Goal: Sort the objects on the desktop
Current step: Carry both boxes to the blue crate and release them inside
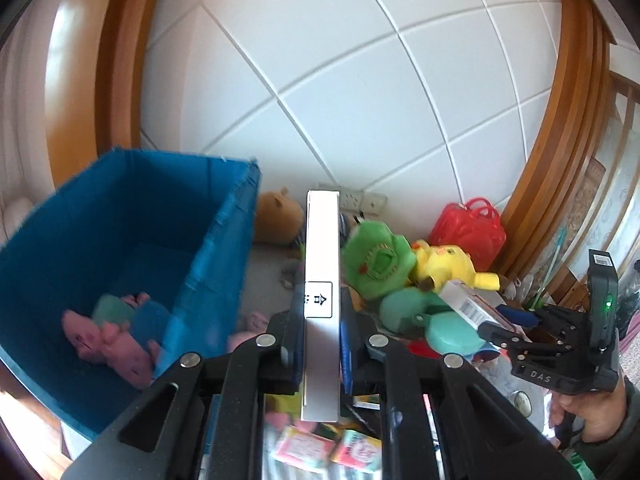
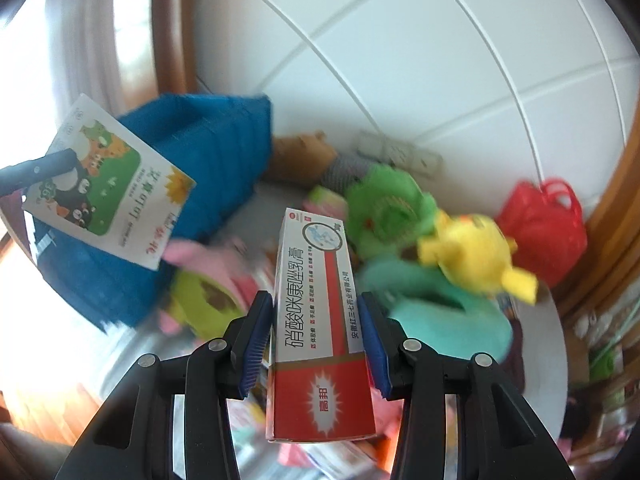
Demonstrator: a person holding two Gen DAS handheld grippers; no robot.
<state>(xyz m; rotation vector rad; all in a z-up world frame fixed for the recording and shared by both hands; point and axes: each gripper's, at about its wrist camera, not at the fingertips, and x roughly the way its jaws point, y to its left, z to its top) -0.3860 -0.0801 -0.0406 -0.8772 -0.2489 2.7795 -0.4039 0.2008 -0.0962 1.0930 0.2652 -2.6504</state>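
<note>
My left gripper (image 1: 322,320) is shut on a flat white box (image 1: 322,280), seen edge-on; the right wrist view shows its cartoon-printed face (image 2: 108,188) held near the blue fabric bin (image 2: 208,152). My right gripper (image 2: 316,328) is shut on a long red-and-white medicine carton (image 2: 316,320), held above the toy pile; it also shows in the left wrist view (image 1: 500,334) at the right with the carton (image 1: 472,306). The blue bin (image 1: 224,240) at the left holds pink plush pigs (image 1: 116,340).
A pile of plush toys lies on the grey table: a green one (image 1: 376,260), a yellow one (image 1: 444,264), a teal one (image 1: 404,308), a brown one (image 1: 276,216). A red basket (image 1: 468,228) stands by the wall. Small packets (image 1: 328,448) lie below my left gripper.
</note>
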